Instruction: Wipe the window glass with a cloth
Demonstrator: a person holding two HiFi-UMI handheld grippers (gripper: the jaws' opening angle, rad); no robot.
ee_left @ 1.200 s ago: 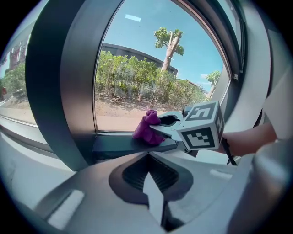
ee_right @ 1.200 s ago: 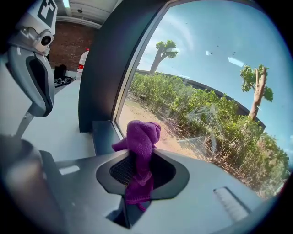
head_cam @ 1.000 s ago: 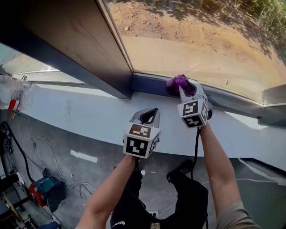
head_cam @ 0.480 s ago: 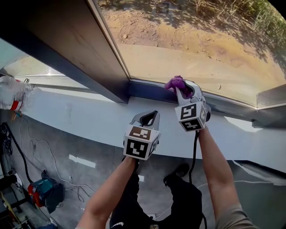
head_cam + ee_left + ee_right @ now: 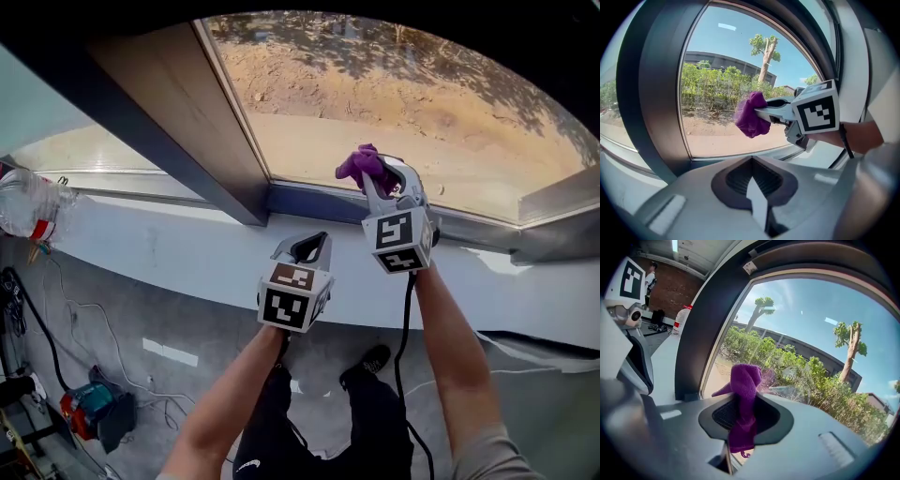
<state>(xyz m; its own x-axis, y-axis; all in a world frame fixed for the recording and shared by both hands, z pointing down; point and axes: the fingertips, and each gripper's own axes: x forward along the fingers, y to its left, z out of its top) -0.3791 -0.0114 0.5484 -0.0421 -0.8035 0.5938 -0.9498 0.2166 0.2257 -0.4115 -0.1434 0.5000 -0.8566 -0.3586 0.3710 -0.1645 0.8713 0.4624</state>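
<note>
The fingers of the right gripper (image 5: 739,427) are closed tight on a purple cloth (image 5: 745,385), which is pinched between them so that its bunched upper part stands above the fingertips and a short tail hangs below. In the head view this right gripper (image 5: 378,180) is raised to the lower edge of the window glass (image 5: 403,94), with the cloth (image 5: 362,164) against or just in front of the pane; a faint reflection of it shows on the glass beside it, but whether it touches cannot be told. The fingers of the left gripper (image 5: 757,206) are pressed together with nothing between them. The left gripper (image 5: 305,246) is held lower and to the left, above the white sill (image 5: 159,246), and well apart from the glass. A dark window frame (image 5: 169,122) runs diagonally to the left of the pane. A clear plastic bottle (image 5: 28,202) with a red band lies at the far left of the sill. Below, cables (image 5: 84,328) trail across the grey floor (image 5: 187,375).
</note>
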